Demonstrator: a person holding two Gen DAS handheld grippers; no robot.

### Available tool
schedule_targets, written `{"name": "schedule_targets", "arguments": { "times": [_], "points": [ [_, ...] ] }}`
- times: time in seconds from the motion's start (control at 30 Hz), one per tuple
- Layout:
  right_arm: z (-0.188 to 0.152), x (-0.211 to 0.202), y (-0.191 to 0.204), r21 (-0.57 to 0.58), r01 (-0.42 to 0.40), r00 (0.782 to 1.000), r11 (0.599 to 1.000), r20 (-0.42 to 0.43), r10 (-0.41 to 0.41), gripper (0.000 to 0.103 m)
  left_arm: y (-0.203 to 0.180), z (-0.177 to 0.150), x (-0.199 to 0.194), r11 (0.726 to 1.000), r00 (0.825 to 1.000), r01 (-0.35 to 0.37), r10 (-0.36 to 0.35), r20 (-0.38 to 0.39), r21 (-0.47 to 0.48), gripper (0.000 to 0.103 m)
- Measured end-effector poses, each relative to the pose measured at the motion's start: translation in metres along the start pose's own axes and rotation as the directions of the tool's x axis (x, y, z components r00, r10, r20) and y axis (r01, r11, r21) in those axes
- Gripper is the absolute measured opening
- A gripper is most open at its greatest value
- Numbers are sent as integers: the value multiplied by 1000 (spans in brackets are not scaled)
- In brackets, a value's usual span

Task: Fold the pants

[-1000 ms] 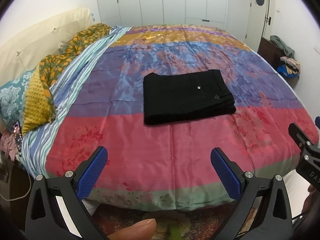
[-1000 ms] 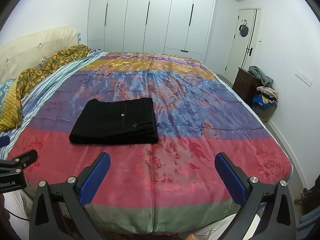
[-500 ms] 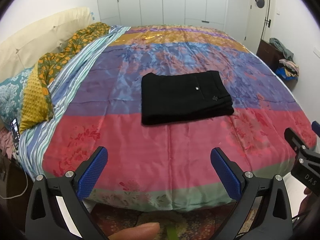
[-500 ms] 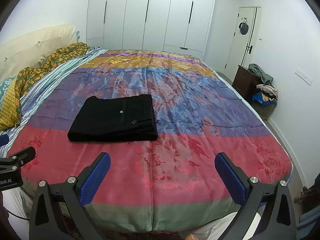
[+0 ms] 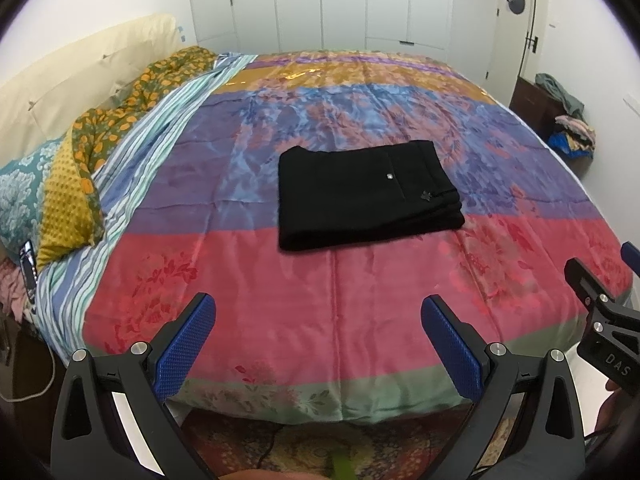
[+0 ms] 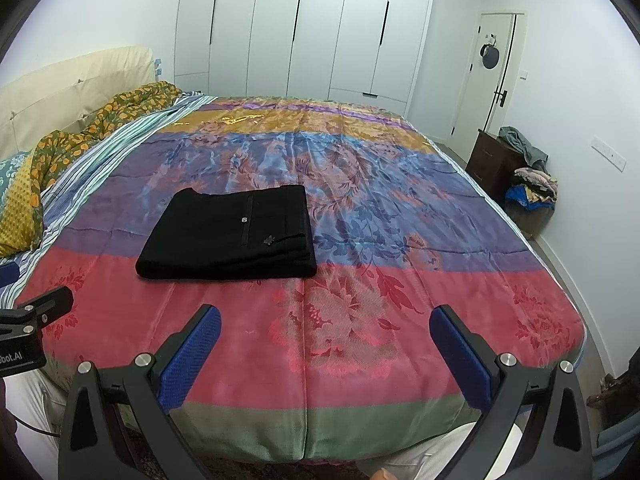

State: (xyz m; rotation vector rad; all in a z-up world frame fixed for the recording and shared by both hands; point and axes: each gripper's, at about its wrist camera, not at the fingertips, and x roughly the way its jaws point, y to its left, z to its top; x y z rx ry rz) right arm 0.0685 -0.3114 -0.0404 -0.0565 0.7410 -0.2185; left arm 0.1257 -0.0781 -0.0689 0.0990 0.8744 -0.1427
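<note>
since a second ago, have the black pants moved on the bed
No. The black pants lie folded across the same purple-to-red stripe boundary of the bedspread; only the cameras shifted slightly.

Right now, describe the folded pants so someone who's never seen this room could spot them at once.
Look at the big bed with the striped, multicoloured bedspread. The pants lie near its middle, straddling the purple and red bands. They are the only plain black thing there, a flat folded rectangle with a small silver button.
</note>
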Motion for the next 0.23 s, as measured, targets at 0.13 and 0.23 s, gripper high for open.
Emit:
{"name": "schedule_targets", "arguments": {
  "times": [0.13, 0.23],
  "points": [
    [-2, 1, -1, 0, 0, 1000, 1000, -5, 0, 103, 1, -1, -1, 999, 999, 37, -37, 4, -20, 102],
    [-3, 1, -2, 1, 1, 1000, 1000, -7, -1, 103, -2, -2, -3, 999, 999, 37, -37, 11, -15, 102]
  ]
}}
